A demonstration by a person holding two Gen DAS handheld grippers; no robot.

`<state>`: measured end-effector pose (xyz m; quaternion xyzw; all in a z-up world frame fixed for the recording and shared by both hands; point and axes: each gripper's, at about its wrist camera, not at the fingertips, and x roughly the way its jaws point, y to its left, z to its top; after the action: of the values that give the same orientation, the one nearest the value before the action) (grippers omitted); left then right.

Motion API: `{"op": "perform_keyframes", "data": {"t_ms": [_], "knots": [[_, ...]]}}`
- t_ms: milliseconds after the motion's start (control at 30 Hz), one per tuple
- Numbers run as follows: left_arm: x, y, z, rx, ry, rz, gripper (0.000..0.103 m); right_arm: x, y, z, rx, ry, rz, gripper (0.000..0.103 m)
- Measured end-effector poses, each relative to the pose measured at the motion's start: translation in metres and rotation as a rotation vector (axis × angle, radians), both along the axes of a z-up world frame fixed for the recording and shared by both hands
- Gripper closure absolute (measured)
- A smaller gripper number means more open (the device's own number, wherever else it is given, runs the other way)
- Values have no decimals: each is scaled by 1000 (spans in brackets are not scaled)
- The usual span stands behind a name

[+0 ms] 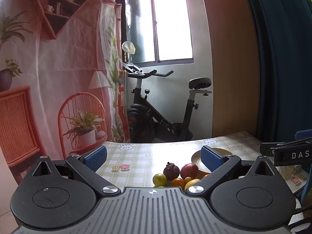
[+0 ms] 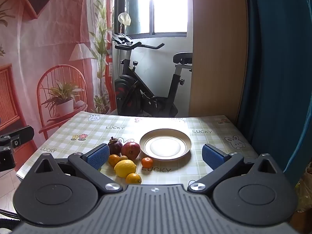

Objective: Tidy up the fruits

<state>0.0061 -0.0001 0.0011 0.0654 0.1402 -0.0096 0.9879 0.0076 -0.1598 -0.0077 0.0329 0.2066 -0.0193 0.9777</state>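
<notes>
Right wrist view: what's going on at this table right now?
Nothing is held yet. Both the left gripper and right gripper hover open above the checked tablecloth. The plate is empty. The fruits sit in a cluster to its left: a mangosteen, apple, lemon and small oranges.

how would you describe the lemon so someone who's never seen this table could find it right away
Start at the empty round plate on the checked tablecloth; the fruit cluster lies just left of it. The lemon sits toward the cluster's near edge, the largest yellow fruit there, oval where the small oranges beside it are round.
</notes>
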Motion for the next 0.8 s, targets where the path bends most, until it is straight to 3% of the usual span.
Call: {"op": "perform_keyframes", "data": {"t_ms": [67,800], "knots": [[-7,1,1,-8,-33,-4,0,0,0,-1,3,-1,-1,0],[-7,5,-4,-8,-40,-34,0,-6,-3,2,-12,-23,-2,0]]}}
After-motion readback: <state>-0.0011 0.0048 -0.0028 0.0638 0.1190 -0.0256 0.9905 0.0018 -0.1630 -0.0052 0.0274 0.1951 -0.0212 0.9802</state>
